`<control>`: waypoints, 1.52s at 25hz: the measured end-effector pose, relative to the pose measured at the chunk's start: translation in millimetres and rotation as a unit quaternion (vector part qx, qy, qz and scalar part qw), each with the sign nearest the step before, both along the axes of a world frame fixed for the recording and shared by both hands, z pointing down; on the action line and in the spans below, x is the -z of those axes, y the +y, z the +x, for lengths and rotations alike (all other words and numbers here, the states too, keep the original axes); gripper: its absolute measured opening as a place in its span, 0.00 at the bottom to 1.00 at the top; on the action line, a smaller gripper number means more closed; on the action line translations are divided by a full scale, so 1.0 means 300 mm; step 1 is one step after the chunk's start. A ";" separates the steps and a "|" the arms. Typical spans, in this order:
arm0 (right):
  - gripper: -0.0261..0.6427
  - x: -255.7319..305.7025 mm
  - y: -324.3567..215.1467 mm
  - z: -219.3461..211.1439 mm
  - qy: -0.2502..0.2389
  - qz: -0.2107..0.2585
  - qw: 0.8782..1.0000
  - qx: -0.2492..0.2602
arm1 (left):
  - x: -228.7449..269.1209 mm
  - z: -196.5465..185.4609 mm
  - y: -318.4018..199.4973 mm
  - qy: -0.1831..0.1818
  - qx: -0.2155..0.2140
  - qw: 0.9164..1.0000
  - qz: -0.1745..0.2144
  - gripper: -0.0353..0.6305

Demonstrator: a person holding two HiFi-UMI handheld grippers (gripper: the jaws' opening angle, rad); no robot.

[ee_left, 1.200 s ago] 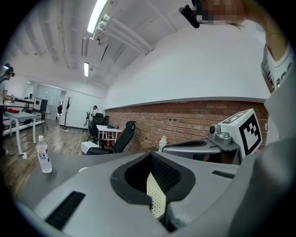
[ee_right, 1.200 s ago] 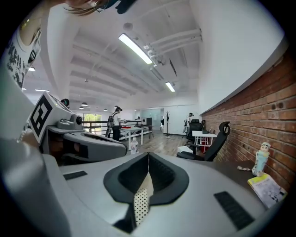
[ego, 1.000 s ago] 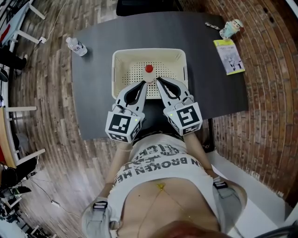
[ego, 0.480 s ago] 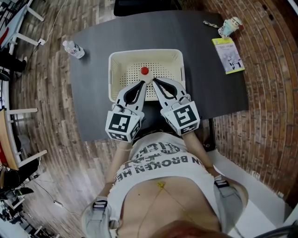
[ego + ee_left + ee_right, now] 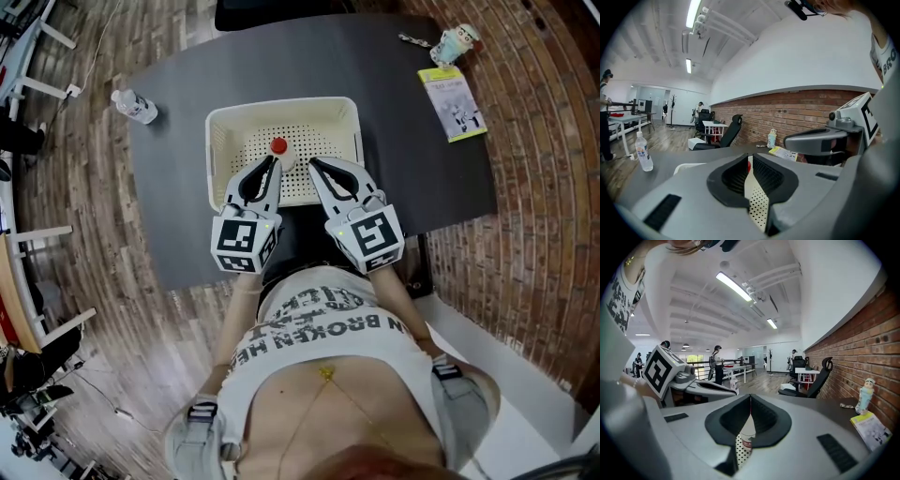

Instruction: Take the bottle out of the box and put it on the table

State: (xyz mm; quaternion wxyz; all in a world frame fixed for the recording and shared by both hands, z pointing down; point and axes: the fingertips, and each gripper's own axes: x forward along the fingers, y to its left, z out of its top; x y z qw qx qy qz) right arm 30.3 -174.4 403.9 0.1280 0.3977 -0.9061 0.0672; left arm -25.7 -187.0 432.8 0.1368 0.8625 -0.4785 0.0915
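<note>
At 10 o'clock on the dark table (image 5: 422, 169), near its edge, a spare water bottle (image 5: 134, 107), upright. In the middle, the white perforated box (image 5: 281, 103). Over its near rim, the left gripper (image 5: 270, 161), sloping a little down and aimed at about 1 o'clock. Jaws closed together, nothing between them; only the red cap (image 5: 278, 146) seen through the slit beyond the tips. Inside the box, in its near half, the bottle (image 5: 285, 161), standing, cap just at 1 o'clock of the left tips – touching or not, cannot tell. Then the right gripper (image 5: 313, 164), aimed at 11 o'clock, at 4 o'clock of the cap, jaws also pressed together and empty. At 2 o'clock, well apart, a yellow booklet (image 5: 451, 103) and a small figurine (image 5: 452, 44).

Compared with one second ago: left gripper turned straighter and drawn closer to the cap; right tips farther from the bottle, no longer flanking its neck.
</note>
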 end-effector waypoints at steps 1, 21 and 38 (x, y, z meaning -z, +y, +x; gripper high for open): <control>0.05 -0.003 -0.004 0.007 0.000 -0.001 1.000 -0.001 | -0.013 -0.002 -0.010 -0.005 0.003 1.000 -0.002 0.08; 0.05 -0.045 -0.072 0.050 -0.002 -0.010 1.000 -0.012 | -0.173 0.062 -0.140 -0.085 -0.016 0.996 -0.021 0.30; 0.05 -0.062 -0.050 0.064 0.005 -0.017 1.000 -0.015 | -0.191 0.049 -0.136 -0.071 -0.022 0.997 -0.024 0.30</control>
